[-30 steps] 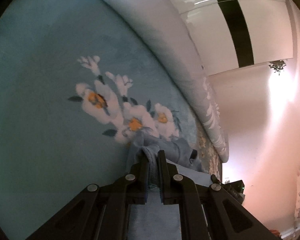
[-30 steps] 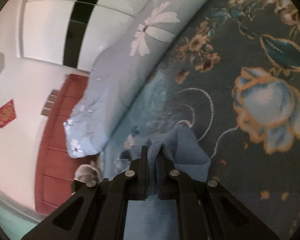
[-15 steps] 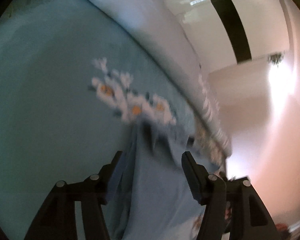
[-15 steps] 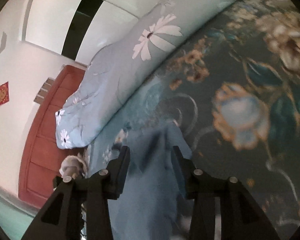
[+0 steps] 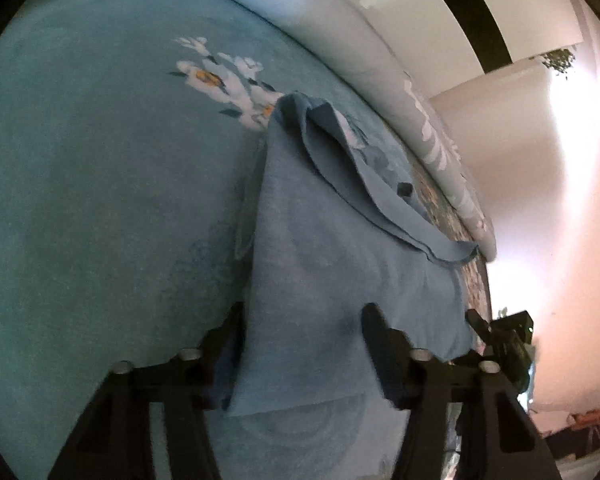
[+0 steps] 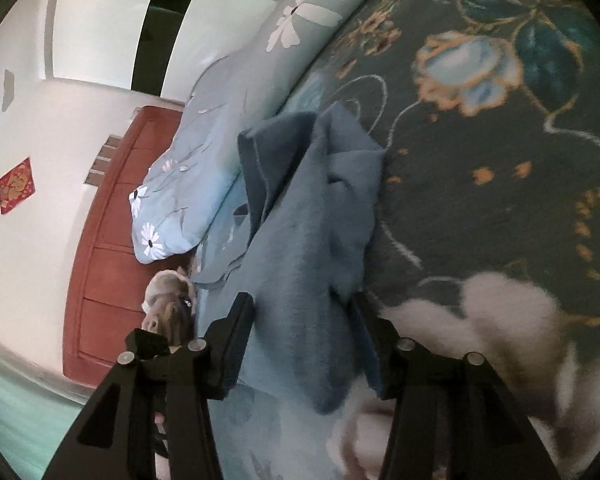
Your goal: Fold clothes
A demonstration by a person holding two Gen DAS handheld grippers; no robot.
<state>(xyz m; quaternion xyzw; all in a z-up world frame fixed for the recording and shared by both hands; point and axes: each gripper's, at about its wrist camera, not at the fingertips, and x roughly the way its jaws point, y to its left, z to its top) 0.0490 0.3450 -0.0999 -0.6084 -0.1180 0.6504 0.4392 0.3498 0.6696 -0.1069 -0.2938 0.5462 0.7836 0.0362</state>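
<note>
A blue garment (image 5: 332, 248) lies folded over itself on the floral bedspread (image 5: 100, 184), its top layer rumpled with a raised fold at the far end. It also shows in the right wrist view (image 6: 316, 248). My left gripper (image 5: 302, 316) is open, its fingers spread either side of the garment's near edge, holding nothing. My right gripper (image 6: 304, 304) is open too, its fingers spread over the garment's near end, holding nothing.
A pale blue quilt with white flowers (image 6: 228, 128) lies rolled along the far side of the bed. A red-brown wooden cabinet (image 6: 112, 240) stands beyond it. A cat (image 6: 168, 308) sits by the bed edge. The other gripper (image 5: 508, 336) shows at right.
Both grippers were shut on the garment's edge a second ago. They have opened, let it drop onto the bed, and drawn back from it.
</note>
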